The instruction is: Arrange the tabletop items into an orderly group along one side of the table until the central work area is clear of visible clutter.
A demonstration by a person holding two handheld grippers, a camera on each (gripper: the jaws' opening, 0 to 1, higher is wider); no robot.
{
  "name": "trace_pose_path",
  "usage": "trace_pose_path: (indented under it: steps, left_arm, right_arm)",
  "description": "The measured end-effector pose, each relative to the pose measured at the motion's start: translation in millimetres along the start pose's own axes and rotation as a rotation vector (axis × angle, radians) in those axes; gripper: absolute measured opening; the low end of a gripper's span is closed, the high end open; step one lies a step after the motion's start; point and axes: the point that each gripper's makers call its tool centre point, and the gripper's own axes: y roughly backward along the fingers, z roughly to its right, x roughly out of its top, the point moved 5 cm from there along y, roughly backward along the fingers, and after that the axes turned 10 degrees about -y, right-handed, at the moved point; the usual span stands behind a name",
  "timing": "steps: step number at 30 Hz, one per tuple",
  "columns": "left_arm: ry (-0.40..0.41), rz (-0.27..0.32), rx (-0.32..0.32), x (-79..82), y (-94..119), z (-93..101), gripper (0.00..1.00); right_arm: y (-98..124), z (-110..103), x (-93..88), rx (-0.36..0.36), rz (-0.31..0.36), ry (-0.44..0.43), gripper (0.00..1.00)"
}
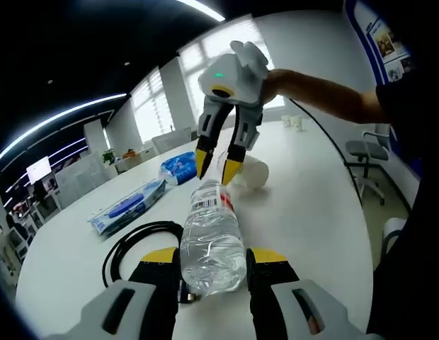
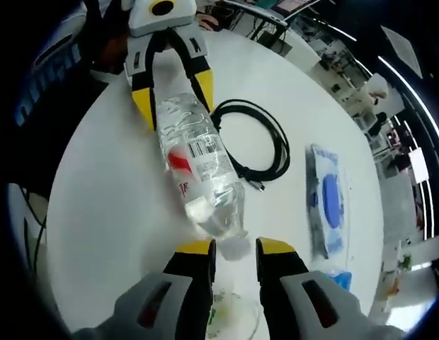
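Clear plastic water bottle held above the white tabletop.

Left gripper view: my left gripper (image 1: pixel 214 258) pinches the clear plastic water bottle (image 1: pixel 212 241) by its base above the white round tabletop (image 1: pixel 311 212); office windows behind. Right gripper view: my right gripper (image 2: pixel 235 249) is spread at the cap end, black coiled cable (image 2: pixel 265 145) beside.

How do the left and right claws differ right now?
The left claw is shut on the base of the clear plastic water bottle, which it holds level above the white table. The right claw is open at the bottle's cap end and grips nothing. Both have yellow-tipped black fingers on grey-white bodies.
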Motion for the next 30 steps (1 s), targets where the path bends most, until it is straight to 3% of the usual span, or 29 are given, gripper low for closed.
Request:
trace_pose_path:
  steps: [6,30]
  left_arm:
    - [-0.002,-0.003,0.000,0.3,0.0,0.2,0.35]
    - [-0.004,-0.004,-0.005,-0.4,0.7,0.8,0.35]
  right_arm:
    - [-10.1,-2.5,-1.9,0.028,-0.066,0.060,0.22]
    - [-27.5,1.3,-1.9,0.123,-0.178,0.161,0.23]
